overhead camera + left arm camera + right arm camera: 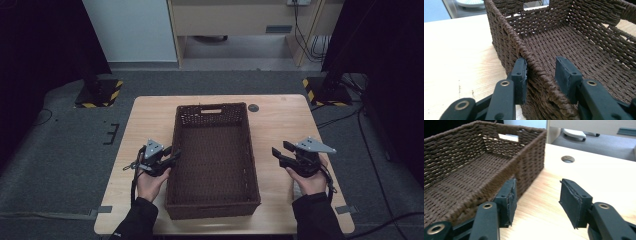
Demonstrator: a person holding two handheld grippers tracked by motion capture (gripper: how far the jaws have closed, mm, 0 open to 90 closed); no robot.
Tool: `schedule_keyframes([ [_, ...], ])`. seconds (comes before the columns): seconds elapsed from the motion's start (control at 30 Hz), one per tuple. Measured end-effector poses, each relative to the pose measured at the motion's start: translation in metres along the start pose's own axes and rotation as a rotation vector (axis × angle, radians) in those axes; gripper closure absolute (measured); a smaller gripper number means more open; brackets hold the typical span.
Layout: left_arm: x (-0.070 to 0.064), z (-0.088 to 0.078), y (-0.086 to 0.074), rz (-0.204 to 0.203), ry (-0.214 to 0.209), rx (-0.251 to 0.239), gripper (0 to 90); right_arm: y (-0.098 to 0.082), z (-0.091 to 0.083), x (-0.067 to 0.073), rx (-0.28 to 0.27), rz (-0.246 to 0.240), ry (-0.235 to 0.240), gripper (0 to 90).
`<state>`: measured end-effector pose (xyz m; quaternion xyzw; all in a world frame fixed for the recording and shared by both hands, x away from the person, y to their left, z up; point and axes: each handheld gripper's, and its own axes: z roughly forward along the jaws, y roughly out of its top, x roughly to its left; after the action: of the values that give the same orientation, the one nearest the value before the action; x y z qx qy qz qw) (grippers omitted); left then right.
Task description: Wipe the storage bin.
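The left hand-held gripper (540,75) straddles the near left rim of the woven basket (215,112), one pad touching outside, the inner pad still clear; it should seat squarely on the rim before closing. The right hand-held gripper (536,200) stands wide beside the basket's right wall, holding nothing. The basket sits mid-surface (285,115), nothing inside.

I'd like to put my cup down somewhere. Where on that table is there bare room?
The table is bare along its far edge beyond the basket, beside the round cable hole, and in both far corners. The basket's woven floor holds nothing too. Each side strip is crowded: the left gripper straddles the basket's rim, and the right gripper hovers beside it.
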<state>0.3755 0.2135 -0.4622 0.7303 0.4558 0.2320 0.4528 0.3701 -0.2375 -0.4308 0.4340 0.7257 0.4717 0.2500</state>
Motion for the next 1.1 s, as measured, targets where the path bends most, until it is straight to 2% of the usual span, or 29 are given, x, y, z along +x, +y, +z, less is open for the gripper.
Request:
schedule_keyframes([
  [0.1,-0.001,-0.001,0.0,-0.004,0.004,0.001,61.5,-0.003,-0.006,-0.009,0.013,0.01,-0.012,44.6],
  [0.27,-0.001,-0.002,0.0,-0.013,0.003,0.002,61.8,-0.01,-0.016,-0.021,0.035,0.015,-0.065,41.3],
  [0.4,0.0,-0.002,0.0,-0.017,0.0,0.003,61.9,-0.015,-0.023,-0.027,0.054,0.011,-0.105,39.9],
  [0.6,0.0,-0.002,0.0,-0.018,-0.001,0.005,61.7,-0.028,-0.031,-0.035,0.075,0.035,-0.147,38.8],
  [0.73,-0.001,-0.002,0.0,-0.015,0.003,0.005,60.5,-0.044,-0.033,-0.039,0.112,0.038,-0.167,38.6],
  [0.87,0.0,-0.002,0.001,-0.025,0.002,0.009,60.3,-0.053,-0.036,-0.043,0.125,0.047,-0.18,38.5],
  [1.1,0.001,-0.001,0.001,-0.038,-0.002,0.013,59.3,-0.072,-0.039,-0.047,0.182,0.08,-0.177,41.0],
])
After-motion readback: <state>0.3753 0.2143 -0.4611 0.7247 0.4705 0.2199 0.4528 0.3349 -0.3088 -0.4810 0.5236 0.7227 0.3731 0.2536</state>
